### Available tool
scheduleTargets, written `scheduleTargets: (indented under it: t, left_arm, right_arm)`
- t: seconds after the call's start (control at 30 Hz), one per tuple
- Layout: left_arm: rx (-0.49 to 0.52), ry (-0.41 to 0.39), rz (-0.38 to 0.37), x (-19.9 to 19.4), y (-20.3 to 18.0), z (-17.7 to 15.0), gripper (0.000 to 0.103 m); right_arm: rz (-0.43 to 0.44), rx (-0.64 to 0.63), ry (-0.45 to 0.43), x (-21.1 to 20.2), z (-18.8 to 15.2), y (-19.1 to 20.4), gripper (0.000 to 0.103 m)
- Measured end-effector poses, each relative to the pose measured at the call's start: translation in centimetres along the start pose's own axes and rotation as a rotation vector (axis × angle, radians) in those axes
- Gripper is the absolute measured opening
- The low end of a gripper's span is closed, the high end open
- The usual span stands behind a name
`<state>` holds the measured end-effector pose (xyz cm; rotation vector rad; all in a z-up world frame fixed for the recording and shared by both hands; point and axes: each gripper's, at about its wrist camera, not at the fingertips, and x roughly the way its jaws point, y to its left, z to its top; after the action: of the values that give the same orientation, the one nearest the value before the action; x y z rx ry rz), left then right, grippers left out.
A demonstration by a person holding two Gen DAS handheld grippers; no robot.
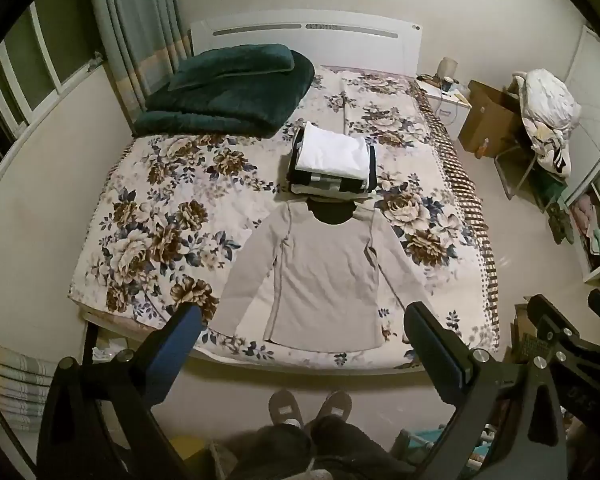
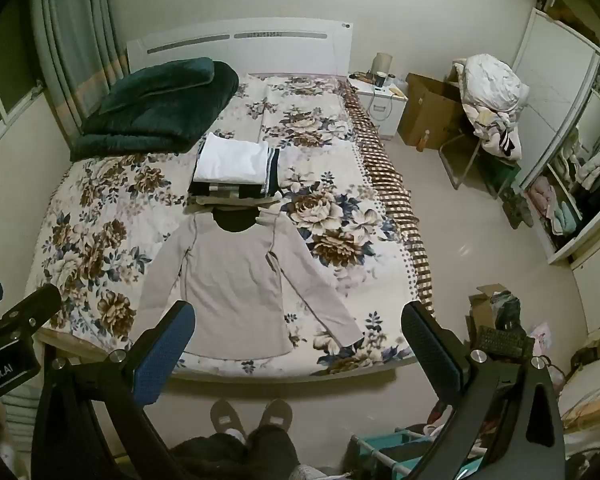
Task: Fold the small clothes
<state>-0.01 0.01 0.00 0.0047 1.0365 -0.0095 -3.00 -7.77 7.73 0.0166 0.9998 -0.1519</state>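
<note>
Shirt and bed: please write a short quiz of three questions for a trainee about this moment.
1. True or false: the shirt lies spread flat on the bed, sleeves out.
2. Multiple choice: what lies just beyond the shirt's collar? A) the green blanket B) the stack of folded clothes C) nothing
3. In what state are the left gripper and the right gripper, and do they hold anything?

Key
1. True.
2. B. The stack has a white piece on top; the blanket lies farther back, at the left near the headboard.
3. Both are open, held above the foot of the bed, and hold nothing.
</note>
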Motion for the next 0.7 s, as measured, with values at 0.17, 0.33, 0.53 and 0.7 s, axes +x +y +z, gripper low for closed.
scheduleTargets:
  t: [0.17, 0.33, 0.53, 0.7]
  left_arm:
    - [-0.002, 0.001, -0.006, 0.01, 0.0, 0.0, 0.103]
    - [-0.003, -0.002, -0.006, -0.01, 0.0, 0.0, 0.103]
    - [-0.003, -0.003, -0.005, -0.02, -0.01, 0.01, 0.103]
    - [-0.004, -0.005, -0.007, -0.04, 0.0, 0.02, 0.103]
  right_arm:
    - [-0.005, -0.004, -0.002, -0.17, 0.08, 0.15, 0.103]
    - [-0.005, -0.006, 0.0, -0.45, 0.27, 0.18, 0.103]
    - [-0.011, -0.008, -0.005, -0.51, 0.29, 0.47, 0.103]
    - [-0.013, -0.009, -0.007, -0.62, 0.34, 0.57, 0.103]
